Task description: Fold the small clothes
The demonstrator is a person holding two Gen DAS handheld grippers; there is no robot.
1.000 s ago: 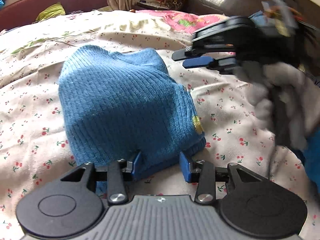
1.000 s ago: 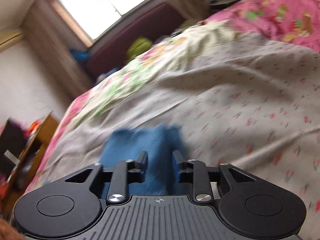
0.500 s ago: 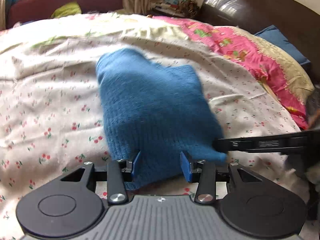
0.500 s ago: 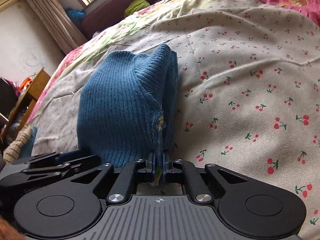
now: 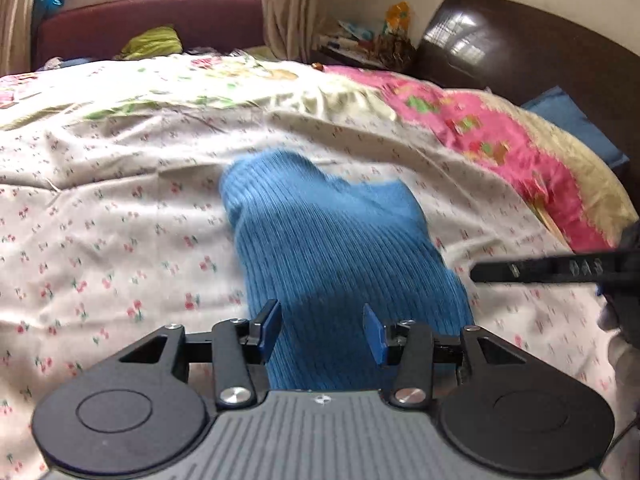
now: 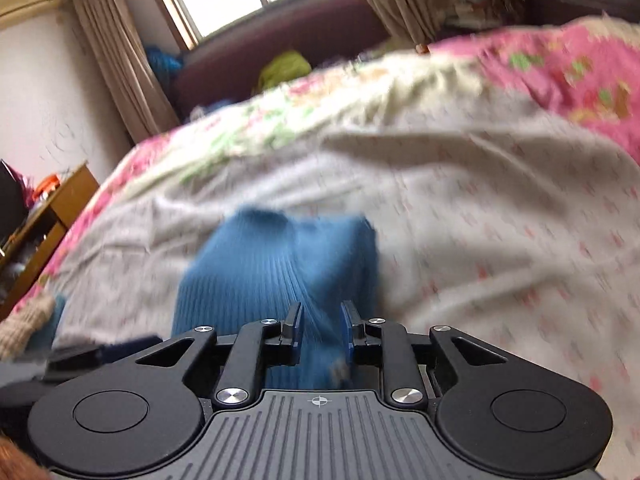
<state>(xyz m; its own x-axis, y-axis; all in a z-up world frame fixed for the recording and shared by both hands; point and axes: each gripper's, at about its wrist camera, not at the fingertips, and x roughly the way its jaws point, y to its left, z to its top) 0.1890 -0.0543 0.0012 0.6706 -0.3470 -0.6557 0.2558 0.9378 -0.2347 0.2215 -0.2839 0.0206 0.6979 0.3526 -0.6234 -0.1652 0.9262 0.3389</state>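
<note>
A blue ribbed knit garment (image 5: 336, 248) lies folded on the cherry-print bedsheet (image 5: 120, 240). My left gripper (image 5: 322, 332) hangs over its near edge. Its jaws are opening, the cloth runs between the blue pads, and they do not press it. In the right wrist view the same garment (image 6: 280, 264) is blurred, and my right gripper (image 6: 320, 326) stands over its near end. Those jaws are opening too, with blue cloth in the narrow gap. The right gripper (image 5: 560, 270) also shows side-on at the garment's right edge, the left gripper (image 6: 100, 354) low on the left.
A pink floral quilt (image 5: 500, 152) and a blue pillow (image 5: 572, 124) lie by the dark headboard (image 5: 540, 52). A maroon sofa (image 5: 152, 24) stands under the window. A wooden desk (image 6: 48, 220) and a beige knit piece (image 6: 24, 320) are at the bed's left side.
Half a second ago my right gripper was shut on the garment's edge; its jaws have since parted. The left gripper drew back, its jaws a little wider. The garment settled onto the sheet.
</note>
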